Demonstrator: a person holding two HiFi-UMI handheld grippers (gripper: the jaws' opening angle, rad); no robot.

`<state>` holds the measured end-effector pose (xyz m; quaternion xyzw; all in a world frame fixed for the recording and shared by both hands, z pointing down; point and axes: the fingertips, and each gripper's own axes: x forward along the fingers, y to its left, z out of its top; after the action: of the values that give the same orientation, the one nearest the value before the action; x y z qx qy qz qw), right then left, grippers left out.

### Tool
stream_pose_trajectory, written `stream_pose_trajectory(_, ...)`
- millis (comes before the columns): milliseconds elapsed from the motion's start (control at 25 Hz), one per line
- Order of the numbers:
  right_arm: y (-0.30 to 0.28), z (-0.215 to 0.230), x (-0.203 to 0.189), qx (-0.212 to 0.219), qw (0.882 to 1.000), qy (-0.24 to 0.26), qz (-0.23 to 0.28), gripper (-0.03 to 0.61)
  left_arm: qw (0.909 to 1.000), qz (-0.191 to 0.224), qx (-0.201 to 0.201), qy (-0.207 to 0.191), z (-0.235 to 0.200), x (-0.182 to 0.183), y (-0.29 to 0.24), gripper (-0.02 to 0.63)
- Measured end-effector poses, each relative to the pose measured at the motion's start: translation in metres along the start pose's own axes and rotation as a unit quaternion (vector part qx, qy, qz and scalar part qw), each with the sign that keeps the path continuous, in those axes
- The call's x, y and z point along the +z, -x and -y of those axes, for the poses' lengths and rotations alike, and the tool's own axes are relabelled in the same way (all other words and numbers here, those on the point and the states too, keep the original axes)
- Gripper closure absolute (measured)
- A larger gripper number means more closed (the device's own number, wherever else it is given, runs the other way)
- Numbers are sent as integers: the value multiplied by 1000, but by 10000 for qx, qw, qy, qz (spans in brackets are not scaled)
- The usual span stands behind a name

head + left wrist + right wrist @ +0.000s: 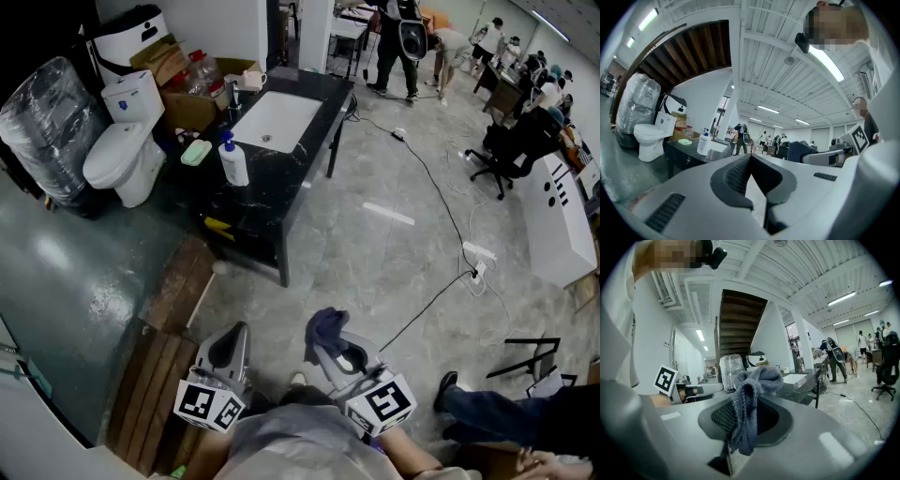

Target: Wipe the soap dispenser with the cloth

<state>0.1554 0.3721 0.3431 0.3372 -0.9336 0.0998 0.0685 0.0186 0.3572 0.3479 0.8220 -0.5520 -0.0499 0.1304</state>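
Soap dispenser (233,161) sits far off, so our right gripper (328,352) clamps the cloth (325,327) ready, left gripper (231,341) closed on nothing.

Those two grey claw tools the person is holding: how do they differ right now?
The right gripper is shut on a blue-grey cloth; the left gripper is shut with nothing between its jaws. The bunched cloth covers the right gripper's tips, while the left gripper's tips are bare and meet. Both are grey and held low, well short of the soap dispenser.
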Motion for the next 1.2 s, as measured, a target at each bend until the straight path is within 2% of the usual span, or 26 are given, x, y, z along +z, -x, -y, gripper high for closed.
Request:
stream_pose_trajectory(440,3,-3,2,196,9996,-181,67,508,9999,63,115,-42,0,-1,4,607)
stream_pose_trajectory(800,2,-9,7,360,9993,-61,114,507,9997,116,233,-33,-1,6,9,607)
stream_pose_trajectory(1200,3,-12,10,424,9990,44,98,506,9997,149,190,-56,5,9,10,607)
